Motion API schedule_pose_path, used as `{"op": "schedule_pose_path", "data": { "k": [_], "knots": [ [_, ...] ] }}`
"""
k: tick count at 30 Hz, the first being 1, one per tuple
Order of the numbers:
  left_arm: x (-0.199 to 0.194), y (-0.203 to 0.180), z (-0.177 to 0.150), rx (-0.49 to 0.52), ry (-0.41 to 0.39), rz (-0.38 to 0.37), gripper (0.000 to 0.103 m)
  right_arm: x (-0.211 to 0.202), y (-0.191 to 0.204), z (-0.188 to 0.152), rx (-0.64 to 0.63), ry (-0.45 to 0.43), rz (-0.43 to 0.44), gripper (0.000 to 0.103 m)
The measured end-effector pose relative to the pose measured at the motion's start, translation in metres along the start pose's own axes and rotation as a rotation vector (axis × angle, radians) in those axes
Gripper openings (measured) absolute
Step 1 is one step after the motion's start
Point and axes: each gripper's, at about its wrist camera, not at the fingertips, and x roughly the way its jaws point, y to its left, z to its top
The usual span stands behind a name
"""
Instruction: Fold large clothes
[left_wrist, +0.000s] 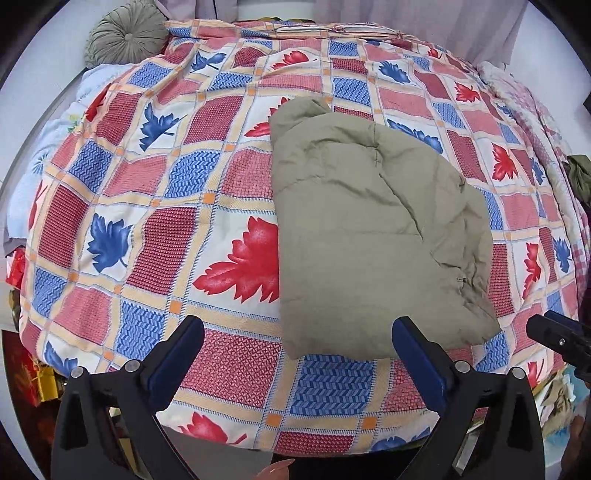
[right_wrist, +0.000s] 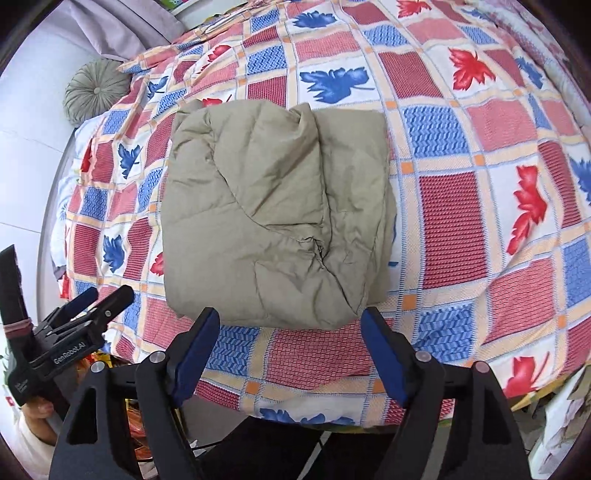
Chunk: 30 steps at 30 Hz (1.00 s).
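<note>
Blue pads frame the bottom of each wrist view. The left gripper (left_wrist: 297, 345) stands spread wide with nothing between its pads, hanging above the near edge of the bed. The right gripper (right_wrist: 290, 339) is likewise parted and empty, its fingers just above the near hem of the jacket (right_wrist: 277, 214); no pad touches cloth.

Beyond the fingers, the khaki padded jacket lies folded into a thick, roughly square bundle on the quilt (right_wrist: 461, 229), close to the near edge of the bed. A sleeve or flap crosses its top diagonally, and a puckered knot of fabric sits toward the near right corner.

Farther back, a round green cushion (left_wrist: 123, 35) rests at the bed's far left corner against the wall, with pale curtains (left_wrist: 424, 22) behind.

Judging by the shape, the fold looks nearly done. The risk is that the puffy filling springs back: the top flap could slide off and the bundle open. A careless descent could also snag the puckered corner and drag the stack toward the edge.
</note>
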Motion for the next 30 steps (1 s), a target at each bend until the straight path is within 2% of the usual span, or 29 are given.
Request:
{"op": "schedule_pose_path", "data": {
  "k": [3,5,6,9,13,18,30],
  "knots": [
    [-0.019,-0.001,0.004,0.005,-0.027,0.005,0.102,-0.021,0.007,0.003,-0.020,-0.067,-0.040,0.084],
    [-0.030,-0.001,0.008,0.001,-0.040,0.018,0.102,-0.035,0.010,0.004,-0.012,-0.112,-0.033,0.101],
    [-0.034,-0.001,0.009,-0.002,-0.042,0.019,0.102,-0.041,0.011,0.006,-0.010,-0.136,-0.025,0.103],
    [-0.049,-0.003,0.012,0.001,-0.048,0.004,0.102,-0.057,0.018,0.011,-0.007,-0.164,-0.024,0.103],
    [-0.067,-0.003,0.013,-0.001,-0.081,0.012,0.102,-0.072,0.026,0.016,0.005,-0.152,-0.024,0.103],
    [-0.081,-0.001,0.012,-0.024,-0.096,0.037,0.102,-0.093,0.036,0.016,-0.018,-0.207,-0.073,0.103],
    [-0.100,0.005,0.015,-0.042,-0.125,0.056,0.102,-0.100,0.046,0.016,-0.031,-0.224,-0.106,0.103]
  ]
}}
